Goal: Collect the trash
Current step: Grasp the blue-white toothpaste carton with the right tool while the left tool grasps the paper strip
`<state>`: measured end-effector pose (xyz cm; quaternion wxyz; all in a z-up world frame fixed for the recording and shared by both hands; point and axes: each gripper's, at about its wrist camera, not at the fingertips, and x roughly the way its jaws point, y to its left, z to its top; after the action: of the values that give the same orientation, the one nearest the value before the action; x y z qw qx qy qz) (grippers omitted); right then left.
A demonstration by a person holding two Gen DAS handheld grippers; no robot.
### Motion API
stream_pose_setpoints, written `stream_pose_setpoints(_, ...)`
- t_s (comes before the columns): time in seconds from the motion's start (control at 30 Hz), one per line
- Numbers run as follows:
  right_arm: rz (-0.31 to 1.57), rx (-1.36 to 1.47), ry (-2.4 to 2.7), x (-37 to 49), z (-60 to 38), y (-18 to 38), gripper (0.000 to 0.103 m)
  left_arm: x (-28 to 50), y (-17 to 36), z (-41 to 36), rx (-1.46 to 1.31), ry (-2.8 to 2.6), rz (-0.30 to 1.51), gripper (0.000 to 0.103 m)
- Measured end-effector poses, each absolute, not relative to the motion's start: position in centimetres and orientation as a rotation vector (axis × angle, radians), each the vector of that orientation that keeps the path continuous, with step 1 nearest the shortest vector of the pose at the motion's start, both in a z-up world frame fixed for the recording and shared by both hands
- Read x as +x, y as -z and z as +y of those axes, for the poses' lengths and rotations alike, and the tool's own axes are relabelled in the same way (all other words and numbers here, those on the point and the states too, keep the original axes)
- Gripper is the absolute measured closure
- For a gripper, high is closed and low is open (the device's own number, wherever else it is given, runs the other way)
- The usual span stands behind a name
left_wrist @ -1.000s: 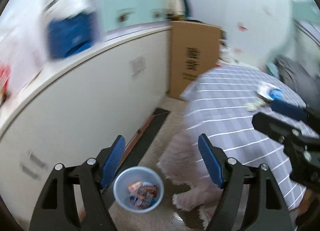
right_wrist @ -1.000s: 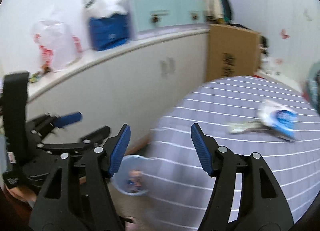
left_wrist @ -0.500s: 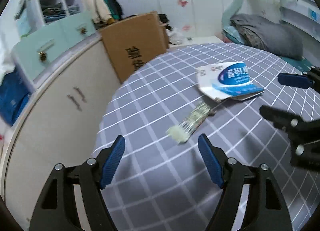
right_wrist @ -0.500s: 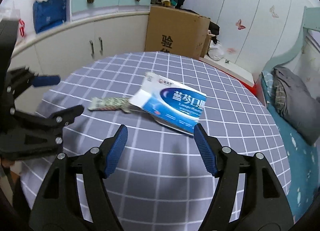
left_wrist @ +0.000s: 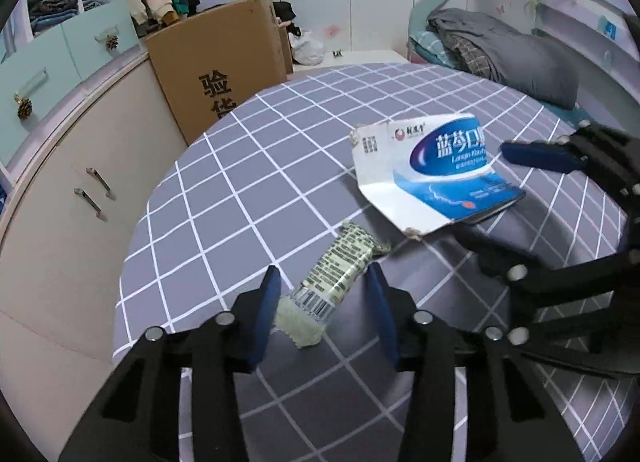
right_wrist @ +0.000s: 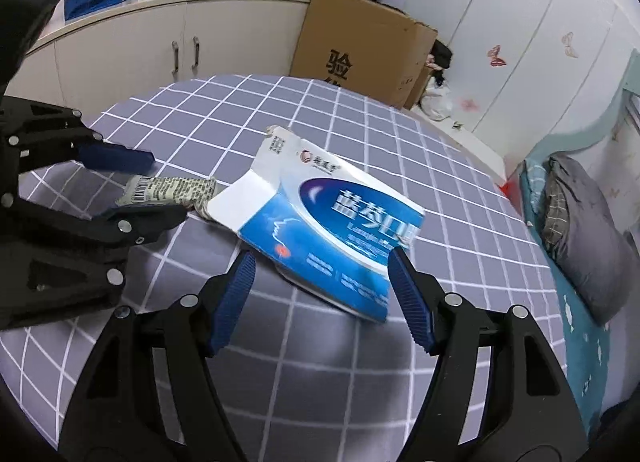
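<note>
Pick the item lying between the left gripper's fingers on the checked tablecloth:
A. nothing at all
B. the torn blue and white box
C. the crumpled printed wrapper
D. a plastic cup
C: in the left wrist view the crumpled printed wrapper lies between the closing jaws of the left gripper, while the torn blue and white box sits farther off, by the right gripper.

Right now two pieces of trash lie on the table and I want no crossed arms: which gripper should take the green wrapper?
Left. The left gripper already straddles the green wrapper, jaws closing; the right gripper flanks the blue-and-white box.
</note>
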<state>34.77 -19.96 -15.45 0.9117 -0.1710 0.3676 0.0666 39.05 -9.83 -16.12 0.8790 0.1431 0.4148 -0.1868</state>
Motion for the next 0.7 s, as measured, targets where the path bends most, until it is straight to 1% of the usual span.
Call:
stream_pose_setpoints(0.07,0.768,-0.360,-0.147,35.4,-19.8,15.8,0.035,39.0,16.2,-9.7,0.289,0.402,0.865,0.065)
stream_pose_setpoints(0.1,0.773,-0.363,-0.149,35.6,-19.6,15.9,0.035,39.0,16.2,-9.6,0.278,0.416,0.867,0.073)
stream_pose_setpoints(0.17,0.769,-0.350,-0.155,35.8,-19.6,15.7,0.035,38.7,16.2,-9.5,0.268,0.410,0.859,0.076)
stream_pose_setpoints(0.2,0.777,-0.344,-0.156,36.0,-19.6,15.8,0.045,38.5,16.2,-9.5,0.261,0.408,0.857,0.080)
stream_pose_setpoints(0.23,0.787,-0.341,-0.163,36.1,-19.6,15.9,0.051,38.5,16.2,-9.3,0.241,0.406,0.857,0.085)
stream_pose_setpoints(0.27,0.789,-0.327,-0.180,36.2,-19.5,15.9,0.065,38.5,16.1,-9.1,0.222,0.405,0.858,0.088)
stream_pose_setpoints(0.3,0.794,-0.323,-0.185,36.2,-19.5,16.0,0.069,38.5,16.0,-8.8,0.197,0.401,0.859,0.092)
stream_pose_setpoints(0.33,0.788,-0.332,-0.179,36.1,-19.3,15.9,0.071,38.5,15.8,-8.3,0.167,0.393,0.860,0.092)
stream_pose_setpoints(0.4,0.764,-0.343,-0.173,35.5,-19.0,15.6,0.079,37.9,15.3,-7.6,0.126,0.392,0.844,0.093)
stream_pose_setpoints(0.43,0.756,-0.340,-0.169,35.4,-19.0,15.4,0.080,37.8,15.2,-7.2,0.116,0.387,0.838,0.093)
stream_pose_setpoints(0.5,0.734,-0.312,-0.167,34.8,-19.3,14.7,0.086,37.3,14.8,-6.5,0.095,0.371,0.825,0.093)
stream_pose_setpoints(0.6,0.687,-0.268,-0.144,33.7,-19.7,13.0,0.093,36.0,13.7,-4.8,0.048,0.347,0.795,0.093)
stream_pose_setpoints(0.7,0.655,-0.202,-0.167,32.7,-19.7,11.2,0.096,34.5,12.7,-3.0,0.010,0.324,0.774,0.093)
